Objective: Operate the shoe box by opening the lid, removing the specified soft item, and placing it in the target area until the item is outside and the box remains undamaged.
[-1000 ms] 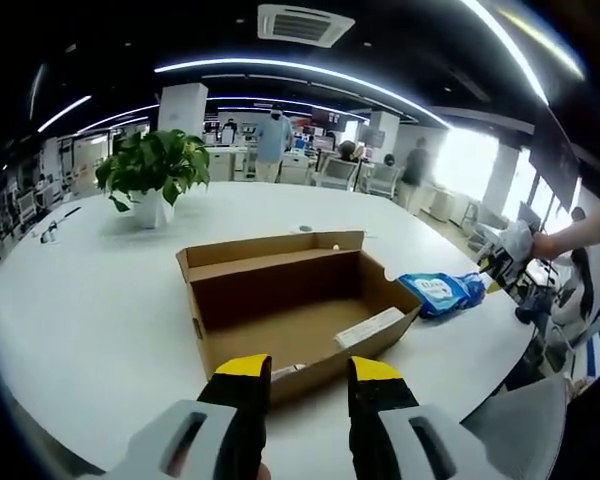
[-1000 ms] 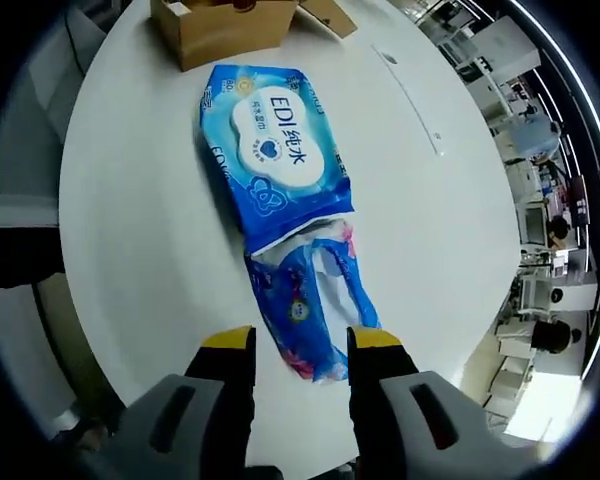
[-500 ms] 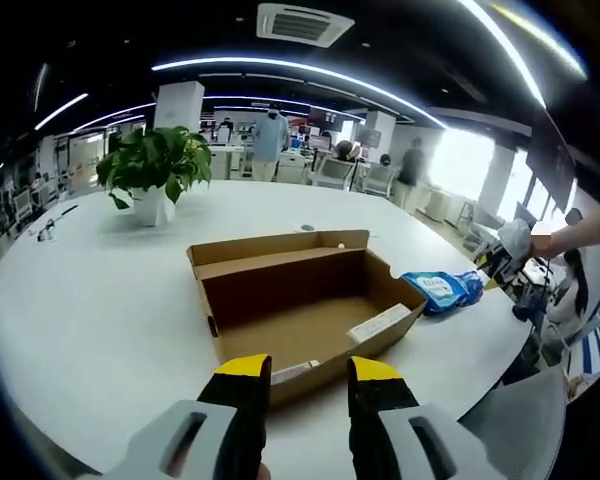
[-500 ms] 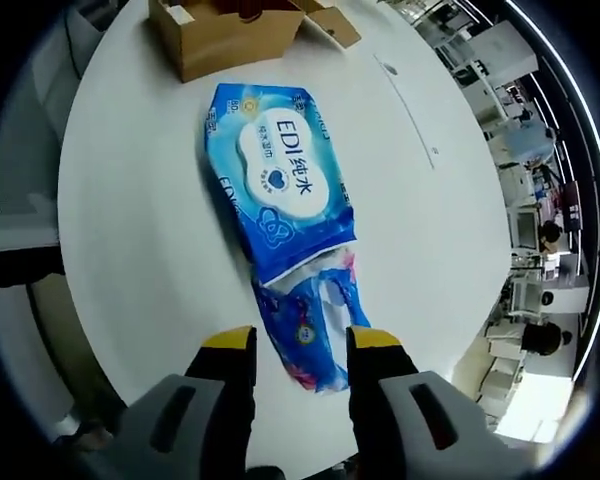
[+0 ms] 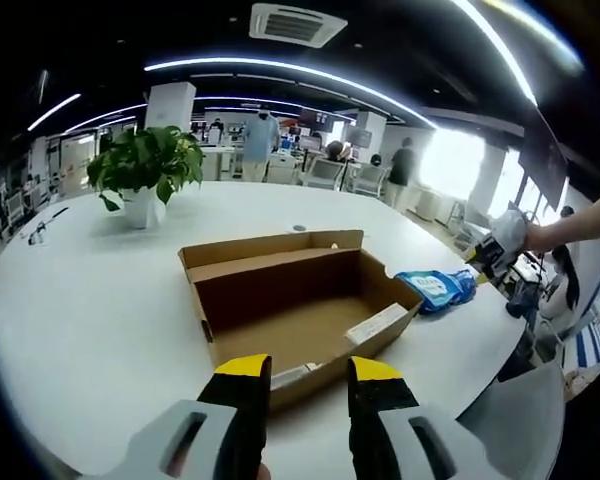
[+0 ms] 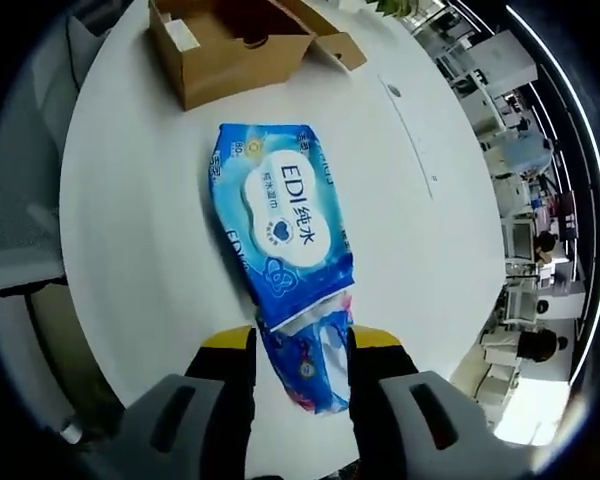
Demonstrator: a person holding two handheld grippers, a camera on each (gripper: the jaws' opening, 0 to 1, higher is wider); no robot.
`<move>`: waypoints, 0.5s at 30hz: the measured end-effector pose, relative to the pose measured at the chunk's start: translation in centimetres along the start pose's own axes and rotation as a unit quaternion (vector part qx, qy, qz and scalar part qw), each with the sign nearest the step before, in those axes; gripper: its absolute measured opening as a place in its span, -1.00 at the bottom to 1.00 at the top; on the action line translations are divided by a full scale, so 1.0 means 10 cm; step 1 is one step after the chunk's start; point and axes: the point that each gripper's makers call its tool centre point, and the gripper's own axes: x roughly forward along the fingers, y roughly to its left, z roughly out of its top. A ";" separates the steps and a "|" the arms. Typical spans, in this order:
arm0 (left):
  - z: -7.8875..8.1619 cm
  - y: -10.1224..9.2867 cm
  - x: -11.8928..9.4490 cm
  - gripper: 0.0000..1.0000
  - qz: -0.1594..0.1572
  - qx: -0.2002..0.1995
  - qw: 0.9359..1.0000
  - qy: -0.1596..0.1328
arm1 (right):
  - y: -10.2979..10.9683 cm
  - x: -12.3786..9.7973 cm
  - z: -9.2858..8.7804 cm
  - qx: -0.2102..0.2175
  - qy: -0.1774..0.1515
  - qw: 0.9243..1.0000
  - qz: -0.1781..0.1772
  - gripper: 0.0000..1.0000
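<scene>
- Left gripper view: left gripper (image 5: 306, 372) hovers with jaws parted and empty before the open cardboard shoe box (image 5: 298, 300); beyond it the right gripper (image 5: 492, 252) reaches the wet-wipes pack (image 5: 437, 288).
- Right gripper view: right gripper (image 6: 289, 345) jaws straddle the pack's crumpled end, seemingly not clamped; pack lies on the white table (image 6: 130, 230) near the box.

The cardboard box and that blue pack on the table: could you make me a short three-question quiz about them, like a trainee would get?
1. True or false: the blue pack lies inside the cardboard box.
2. In the left gripper view, what stands on the white table beyond the box? A) a potted plant B) a kettle C) a lamp
3. Fill in: the box's top is ____, so its inside shows.

Key:
1. False. The pack lies on the table outside the box, with its crumpled end between the jaws of the right gripper.
2. A, the potted plant.
3. open
</scene>
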 end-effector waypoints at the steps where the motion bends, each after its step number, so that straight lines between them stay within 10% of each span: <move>1: 0.00 -0.01 0.00 -0.39 -0.002 0.001 1.000 0.000 | 0.01 -0.01 0.05 0.000 -0.003 1.000 -0.001 -0.34; 15: -0.05 0.05 0.02 -0.39 -0.010 -0.005 1.000 0.000 | 0.05 -0.06 0.98 -0.010 -0.071 0.997 0.002 -0.34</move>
